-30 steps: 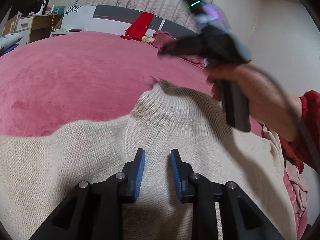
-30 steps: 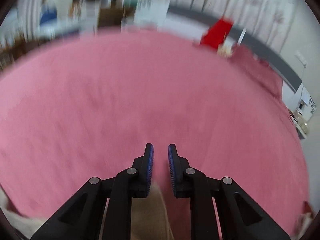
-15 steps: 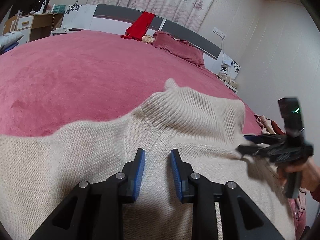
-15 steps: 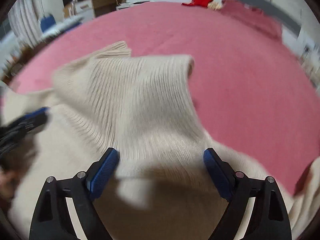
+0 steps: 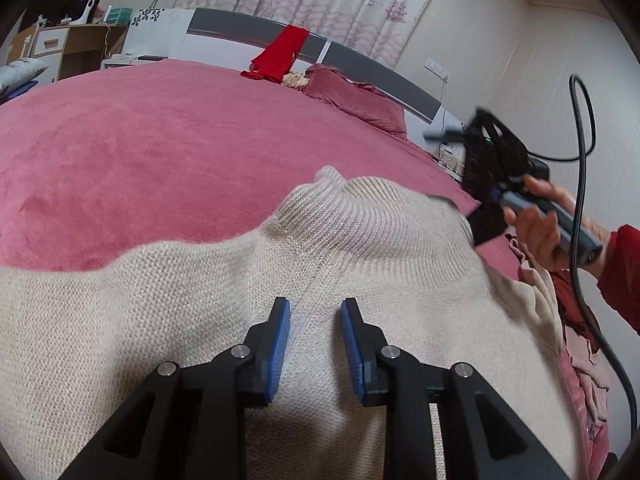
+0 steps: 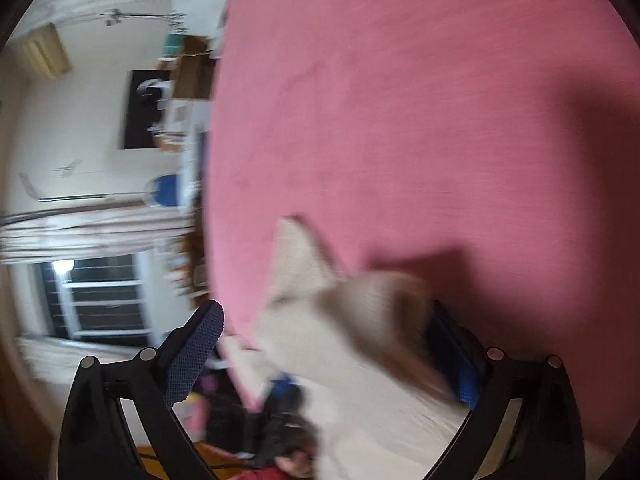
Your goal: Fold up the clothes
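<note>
Risk is judged highest at the cream turtleneck sweater (image 5: pixel 320 300), spread on the pink bedspread (image 5: pixel 140 152): its ribbed collar (image 6: pixel 340 312) at 6 o'clock sits loosely between the opening right gripper (image 6: pixel 332 356) fingers and may be snagged. Left gripper (image 5: pixel 315 316) fingers are held slightly parted, pinching nothing.

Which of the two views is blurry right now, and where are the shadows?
Left wrist view: sharp, only fisheye bending; a soft shadow under the left hand-held gripper on the cream knitted sweater. Right wrist view: smeared, tilted sideways; dark shadow on the pink bedspread.
</note>
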